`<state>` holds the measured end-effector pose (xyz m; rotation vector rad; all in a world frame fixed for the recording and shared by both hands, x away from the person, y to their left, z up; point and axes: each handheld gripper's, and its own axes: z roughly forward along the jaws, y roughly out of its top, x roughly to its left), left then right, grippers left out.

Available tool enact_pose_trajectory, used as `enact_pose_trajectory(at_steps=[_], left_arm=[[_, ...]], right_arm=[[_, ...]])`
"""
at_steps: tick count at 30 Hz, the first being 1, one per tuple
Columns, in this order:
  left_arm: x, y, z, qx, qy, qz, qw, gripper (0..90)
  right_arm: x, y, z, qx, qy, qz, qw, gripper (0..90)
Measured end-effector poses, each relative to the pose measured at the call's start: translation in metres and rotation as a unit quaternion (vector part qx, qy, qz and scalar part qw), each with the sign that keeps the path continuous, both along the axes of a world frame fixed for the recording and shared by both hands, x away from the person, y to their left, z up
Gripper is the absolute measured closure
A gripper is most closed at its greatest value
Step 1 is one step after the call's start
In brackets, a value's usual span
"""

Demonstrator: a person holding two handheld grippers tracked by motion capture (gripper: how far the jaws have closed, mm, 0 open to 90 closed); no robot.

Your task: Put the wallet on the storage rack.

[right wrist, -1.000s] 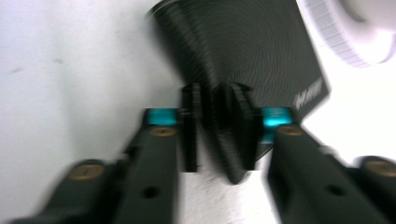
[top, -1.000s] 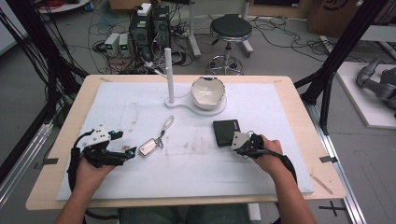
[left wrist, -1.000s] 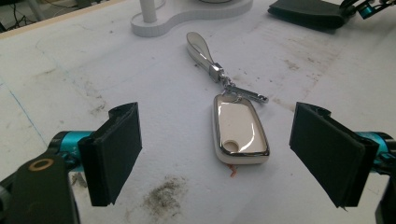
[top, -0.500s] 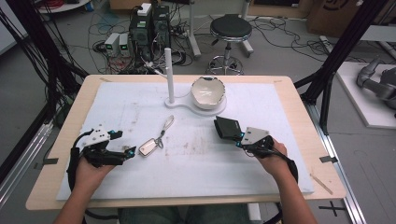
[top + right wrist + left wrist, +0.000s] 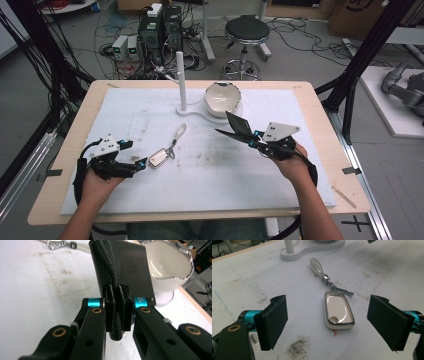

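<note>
From the high view we count two grippers, one wallet, one key fob, one bowl and one stand with a single post, all over a white mat [image 5: 300, 165] on the table [image 5: 70, 145]. We take the stand [image 5: 182, 82] as our landmark. The bowl [image 5: 222, 97] sits on the stand's base, just right of the post. The key fob [image 5: 159, 158] lies on the mat nearer us than the stand and a little left of it, its strap running back toward the stand. The left gripper [image 5: 140, 164] is just left of the fob, low by the mat, jaws apart. The right gripper [image 5: 254, 139] is nearer us than the stand and to its right, clamped on the wallet [image 5: 236, 128], which is lifted off the mat and fans open, its far end close to the bowl.

In the left gripper view we see the two jaws of the left gripper [image 5: 329, 326] spread wide, with the fob [image 5: 338, 311] lying flat between them and touching neither. One strap loop leads from the fob toward the stand's base [image 5: 312, 250] at the top.

In the right gripper view the right gripper [image 5: 117, 312] has both jaws pressed onto the wallet's [image 5: 125, 267] folded edge, and the black leather rises beyond them. The bowl [image 5: 170, 267] stands just right of the wallet, and one metal clasp [image 5: 58, 243] lies at the top left.
</note>
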<state>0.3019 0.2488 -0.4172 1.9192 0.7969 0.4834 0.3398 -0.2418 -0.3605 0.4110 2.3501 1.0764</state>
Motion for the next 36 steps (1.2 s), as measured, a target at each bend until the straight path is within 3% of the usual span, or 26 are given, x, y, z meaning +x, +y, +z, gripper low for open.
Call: enact_pose_trajectory(at_steps=[4, 7, 16, 21, 29, 36], left_arm=[[0.000, 0.001, 0.000, -0.001, 0.000, 0.001, 1.0000, 16.9], [0.001, 0.002, 0.000, -0.003, 0.002, 0.001, 1.0000, 16.9], [0.001, 0.001, 0.000, -0.004, 0.001, 0.000, 1.0000, 16.9], [0.001, 0.002, 0.000, -0.006, 0.001, 0.002, 1.0000, 16.9], [0.002, 0.004, 0.001, -0.007, 0.000, 0.003, 1.0000, 16.9], [0.002, 0.007, 0.000, -0.009, 0.002, 0.004, 1.0000, 16.9]], right_arm=[[0.004, 0.005, 0.010, 0.007, 0.001, 0.001, 1.0000, 86.3], [0.011, 0.011, 0.028, 0.008, 0.001, -0.001, 1.0000, 86.3], [0.032, 0.026, 0.068, -0.007, -0.004, -0.011, 0.9999, 86.3], [0.054, 0.037, 0.087, -0.031, -0.005, -0.026, 0.9992, 86.2], [0.079, 0.050, 0.090, -0.050, -0.001, -0.042, 0.9979, 86.2], [0.101, 0.057, 0.074, -0.071, 0.013, -0.060, 0.9956, 86.1]])
